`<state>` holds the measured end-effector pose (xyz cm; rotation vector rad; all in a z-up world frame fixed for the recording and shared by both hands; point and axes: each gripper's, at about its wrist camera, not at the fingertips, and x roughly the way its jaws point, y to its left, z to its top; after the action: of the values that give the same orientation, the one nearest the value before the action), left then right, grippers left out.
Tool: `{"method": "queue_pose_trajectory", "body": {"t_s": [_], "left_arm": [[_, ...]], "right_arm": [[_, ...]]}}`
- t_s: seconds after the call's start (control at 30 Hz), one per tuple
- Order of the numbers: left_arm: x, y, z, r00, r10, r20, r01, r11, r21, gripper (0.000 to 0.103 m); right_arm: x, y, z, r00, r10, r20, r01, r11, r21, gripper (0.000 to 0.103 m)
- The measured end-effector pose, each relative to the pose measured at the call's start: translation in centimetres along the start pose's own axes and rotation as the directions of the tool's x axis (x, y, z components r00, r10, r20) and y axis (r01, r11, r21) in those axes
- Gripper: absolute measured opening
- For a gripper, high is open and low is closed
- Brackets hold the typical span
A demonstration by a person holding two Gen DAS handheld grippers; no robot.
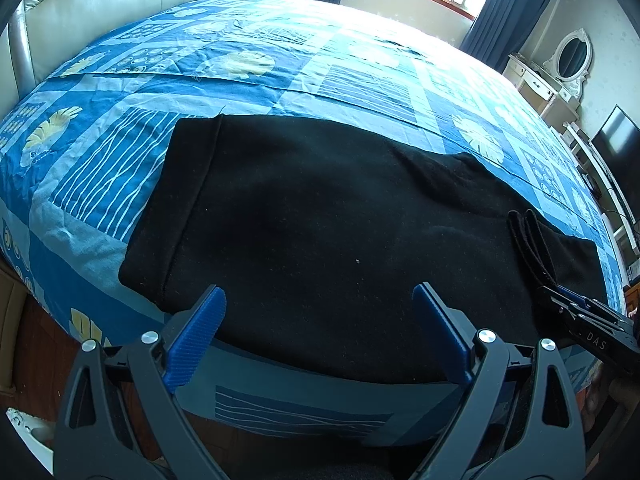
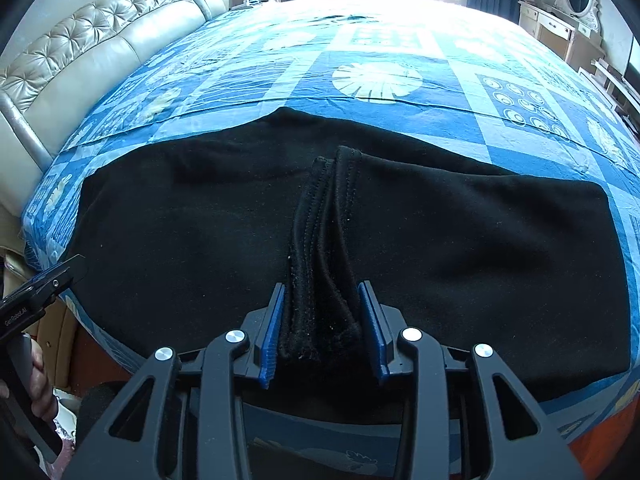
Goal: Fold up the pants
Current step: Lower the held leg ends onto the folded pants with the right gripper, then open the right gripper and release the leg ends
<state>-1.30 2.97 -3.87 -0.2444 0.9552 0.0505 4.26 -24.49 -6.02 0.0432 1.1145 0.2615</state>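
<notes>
A: Where r the pants (image 1: 320, 216) rn?

B: Flat on the bed (image 1: 248, 64), near the front edge; black, spread sideways on the blue sheet; one bit is pulled up in a bunch.

A: Who's got that bit?

B: The right tongs (image 2: 322, 332); squeezed tight on a thick stitched band (image 2: 324, 240), prob a hem or the waist, can't tell which; it stands up like a ridge above the rest.

A: And the left tongs (image 1: 320, 336)?

B: Wide apart, holding nothing; they hang just over the near edge of the pants.

A: What could go bad?

B: I think the band could slip out, bc it's fat and soft and only the tips pinch it; also, w/ just one side lifted, the other side may drag and wrinkle, so the fold ends up crooked; and the pants sit close to the edge, so a hard pull might slide them off the bed.
</notes>
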Motion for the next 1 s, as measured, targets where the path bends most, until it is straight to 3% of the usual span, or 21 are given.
{"method": "queue_pose_trajectory", "body": {"t_s": [0.3,0.4,0.5,0.6,0.73,0.8,0.87,1.0], "left_arm": [[0.0,-0.2,0.0,1.0,-0.004,-0.003,0.004,1.0,0.012,0.094],[0.0,-0.4,-0.1,1.0,-0.008,-0.003,0.008,1.0,0.019,0.094],[-0.1,-0.6,-0.2,1.0,-0.012,-0.004,0.012,1.0,0.025,0.094],[-0.2,-0.8,-0.2,1.0,-0.015,-0.003,0.015,0.999,0.036,0.094],[-0.3,-1.2,-0.2,1.0,-0.019,-0.001,0.019,0.999,0.048,0.094],[-0.3,-1.4,-0.1,1.0,-0.024,-0.001,0.024,0.999,0.047,0.094],[-0.2,-1.6,-0.1,0.999,-0.032,-0.005,0.032,0.998,0.044,0.094],[-0.1,-1.6,-0.2,0.999,-0.042,-0.015,0.043,0.999,0.029,0.094]], "right_arm": [[-0.4,1.8,-0.3,0.996,0.09,0.001,-0.09,0.996,-0.016,0.044],[-1.7,1.9,-0.2,0.968,0.251,0.002,-0.251,0.968,-0.01,0.044],[-4.4,0.1,0.7,0.941,0.336,0.049,-0.336,0.942,-0.002,0.044],[-7.6,-5.4,2.3,0.933,0.333,0.139,-0.341,0.939,0.044,0.045],[-10.1,-17.3,3.4,0.948,0.184,0.26,-0.246,0.942,0.228,0.059],[-8.5,-23.2,3.1,0.959,0.168,0.229,-0.244,0.9,0.361,0.059],[-5.8,-27.5,2.5,0.955,0.223,0.195,-0.29,0.84,0.459,0.059],[-1.3,-30.6,1.6,0.907,0.375,0.193,-0.416,0.721,0.554,0.059]]}}
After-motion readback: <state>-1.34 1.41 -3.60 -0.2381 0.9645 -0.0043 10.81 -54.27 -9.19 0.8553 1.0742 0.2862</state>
